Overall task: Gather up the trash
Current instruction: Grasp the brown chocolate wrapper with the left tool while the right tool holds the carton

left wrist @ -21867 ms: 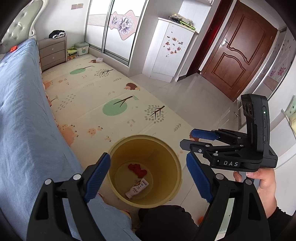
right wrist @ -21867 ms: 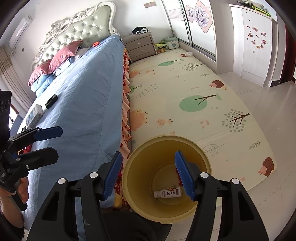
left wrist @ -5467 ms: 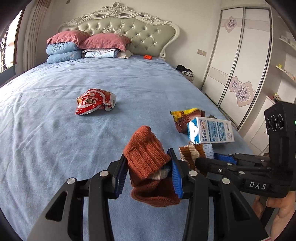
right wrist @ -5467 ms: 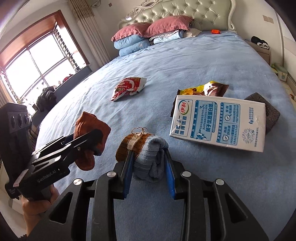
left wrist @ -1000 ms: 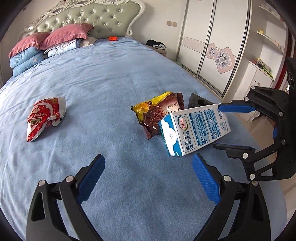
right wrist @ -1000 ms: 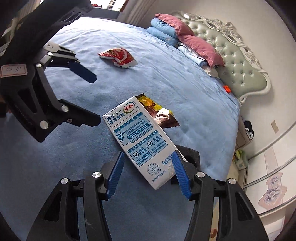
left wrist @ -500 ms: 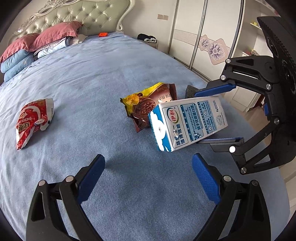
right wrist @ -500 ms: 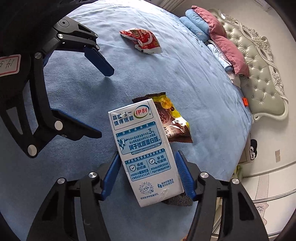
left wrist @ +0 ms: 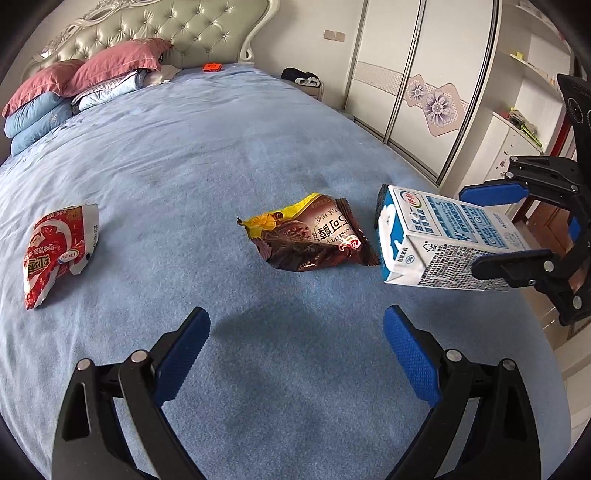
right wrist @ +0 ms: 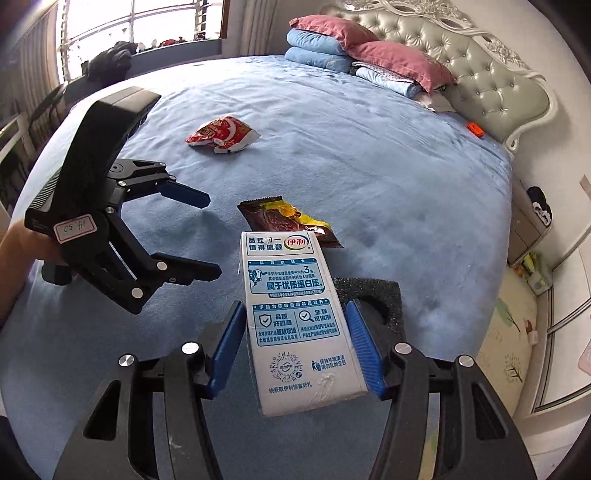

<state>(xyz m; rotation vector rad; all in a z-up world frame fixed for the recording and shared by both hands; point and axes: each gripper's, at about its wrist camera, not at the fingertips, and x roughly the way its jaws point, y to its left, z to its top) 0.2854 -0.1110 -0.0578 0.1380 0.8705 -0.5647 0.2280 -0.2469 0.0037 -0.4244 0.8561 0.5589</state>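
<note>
Milk carton, white and blue with printed panels, sits pinched between the blue pads of the right gripper, one pad pressed on each long side, its gabled top pointing forward away from the claw and its body lifted clear of the blue bedspread. Seen from the left wrist, the same carton hangs off to the right of the left gripper, held there by the right claw, whose upper pad lies on the carton's top face and whose lower finger is under it. Just ahead of the carton's top lies a brown and yellow snack wrapper, flat on the bedspread; from the left wrist this wrapper is straight ahead of the spread left fingers and just beside the carton's end. Under the carton, next to the right pad, a dark foam block rests on the bed. The left gripper stands wide apart with nothing between its pads, hovering to the left of the carton. Farther out, a red crumpled snack bag lies well apart to the left front of the left claw. Beyond it, pink and blue pillows are stacked against a tufted headboard.
</note>
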